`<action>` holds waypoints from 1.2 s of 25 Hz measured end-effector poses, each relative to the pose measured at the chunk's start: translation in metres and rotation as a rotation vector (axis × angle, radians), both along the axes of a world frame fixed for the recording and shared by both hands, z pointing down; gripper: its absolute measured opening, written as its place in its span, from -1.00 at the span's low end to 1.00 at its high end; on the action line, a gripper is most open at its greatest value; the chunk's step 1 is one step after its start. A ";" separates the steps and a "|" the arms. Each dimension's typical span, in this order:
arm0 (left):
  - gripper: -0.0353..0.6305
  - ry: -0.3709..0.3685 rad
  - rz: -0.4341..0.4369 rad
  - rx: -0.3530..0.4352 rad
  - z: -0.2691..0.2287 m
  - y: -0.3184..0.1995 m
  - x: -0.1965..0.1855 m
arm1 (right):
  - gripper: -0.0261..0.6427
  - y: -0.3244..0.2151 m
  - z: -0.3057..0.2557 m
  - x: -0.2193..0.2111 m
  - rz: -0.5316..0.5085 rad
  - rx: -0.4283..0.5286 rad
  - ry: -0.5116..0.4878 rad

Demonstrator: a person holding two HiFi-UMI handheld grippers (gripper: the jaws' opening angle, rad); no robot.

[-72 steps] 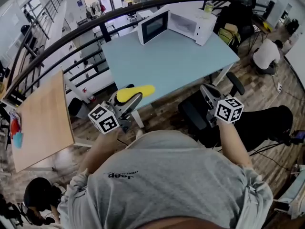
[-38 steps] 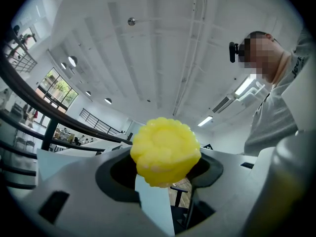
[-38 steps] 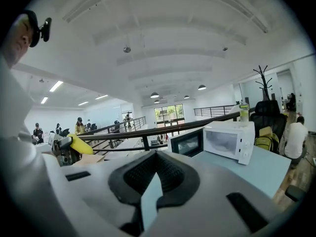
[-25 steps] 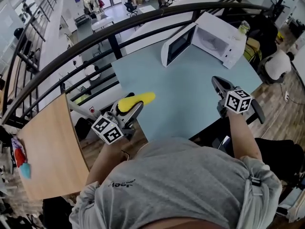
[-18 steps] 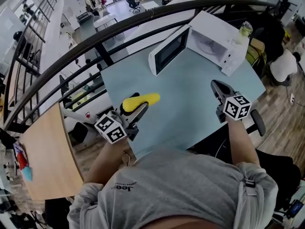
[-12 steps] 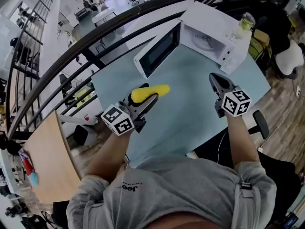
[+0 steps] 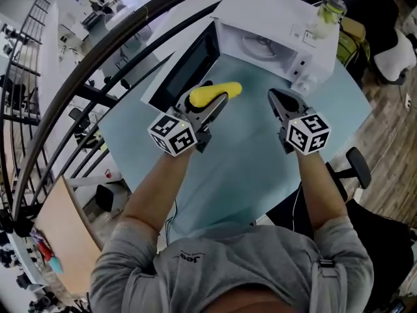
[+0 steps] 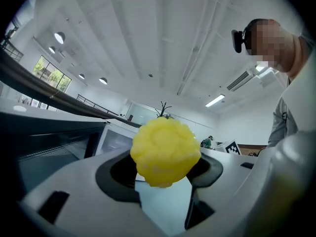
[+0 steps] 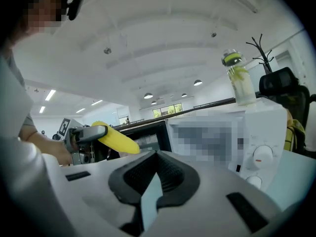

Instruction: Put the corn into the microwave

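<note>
A yellow corn cob (image 7: 216, 93) sticks out forward from my left gripper (image 7: 218, 102), which is shut on it. It hangs just in front of the white microwave (image 7: 273, 38), close to the open door (image 7: 186, 64) that swings out to the left. In the left gripper view the cob's end (image 8: 165, 152) fills the gap between the jaws. My right gripper (image 7: 275, 96) is shut and holds nothing, level with the microwave's front right. The right gripper view shows the corn (image 9: 116, 138) beside the open door.
The microwave stands on a light blue table (image 7: 241, 162). A drink bottle (image 7: 326, 15) stands on top of the microwave near its control panel. A black railing (image 7: 78, 64) runs behind the table, and an office chair (image 7: 355, 165) is at the right edge.
Both grippers have moved forward over the table toward the microwave. The corn stays in the left gripper and is now close to the open door.
</note>
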State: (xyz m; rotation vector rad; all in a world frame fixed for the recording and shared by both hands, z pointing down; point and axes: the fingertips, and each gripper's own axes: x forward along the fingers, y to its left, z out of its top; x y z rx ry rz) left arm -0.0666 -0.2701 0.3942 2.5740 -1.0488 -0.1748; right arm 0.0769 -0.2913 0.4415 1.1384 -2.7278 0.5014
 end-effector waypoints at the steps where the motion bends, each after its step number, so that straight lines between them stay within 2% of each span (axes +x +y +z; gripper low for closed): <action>1: -0.09 -0.003 0.002 0.004 0.006 -0.012 0.005 | -0.87 -0.006 0.006 0.000 0.006 -0.002 -0.001; 12: -0.09 -0.075 0.006 0.065 0.080 -0.131 0.063 | -0.87 -0.049 0.068 -0.007 0.022 0.000 -0.005; 17: -0.09 -0.111 -0.031 0.067 0.101 -0.183 0.072 | -0.87 -0.061 0.081 -0.015 0.007 0.043 0.019; 21: -0.09 -0.122 -0.056 0.074 0.108 -0.216 0.074 | -0.87 -0.069 0.084 -0.018 0.006 0.066 -0.003; 30: -0.09 -0.256 -0.038 0.118 0.123 -0.259 0.093 | -0.87 -0.070 0.092 -0.027 -0.027 0.119 0.012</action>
